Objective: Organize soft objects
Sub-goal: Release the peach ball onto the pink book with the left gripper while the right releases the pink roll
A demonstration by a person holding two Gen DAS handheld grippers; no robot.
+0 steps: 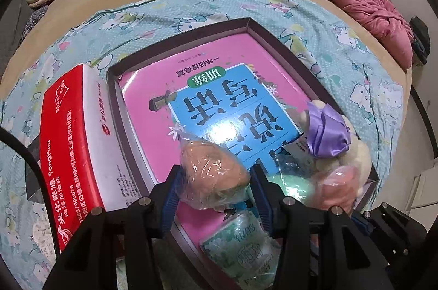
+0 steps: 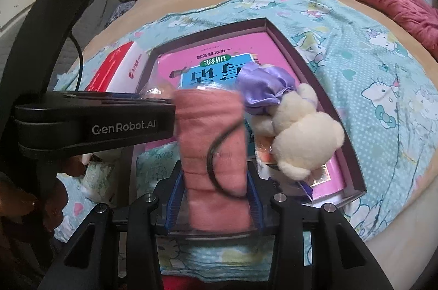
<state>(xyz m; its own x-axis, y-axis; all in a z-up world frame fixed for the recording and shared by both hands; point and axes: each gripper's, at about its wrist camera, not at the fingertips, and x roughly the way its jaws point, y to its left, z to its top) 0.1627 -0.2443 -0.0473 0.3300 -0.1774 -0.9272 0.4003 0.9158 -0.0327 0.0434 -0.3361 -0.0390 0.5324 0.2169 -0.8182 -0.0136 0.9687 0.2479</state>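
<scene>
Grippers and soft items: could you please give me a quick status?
Left gripper shut on bagged orange item. Right gripper shut on pink roll. Plush toy already in box.

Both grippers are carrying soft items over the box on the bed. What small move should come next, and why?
Probably lower both a little and release. The left gripper clamps a plastic-wrapped orange soft item, and the right gripper clamps a pink rolled cloth; both hang above the shallow box, where the white plush toy already lies.
</scene>
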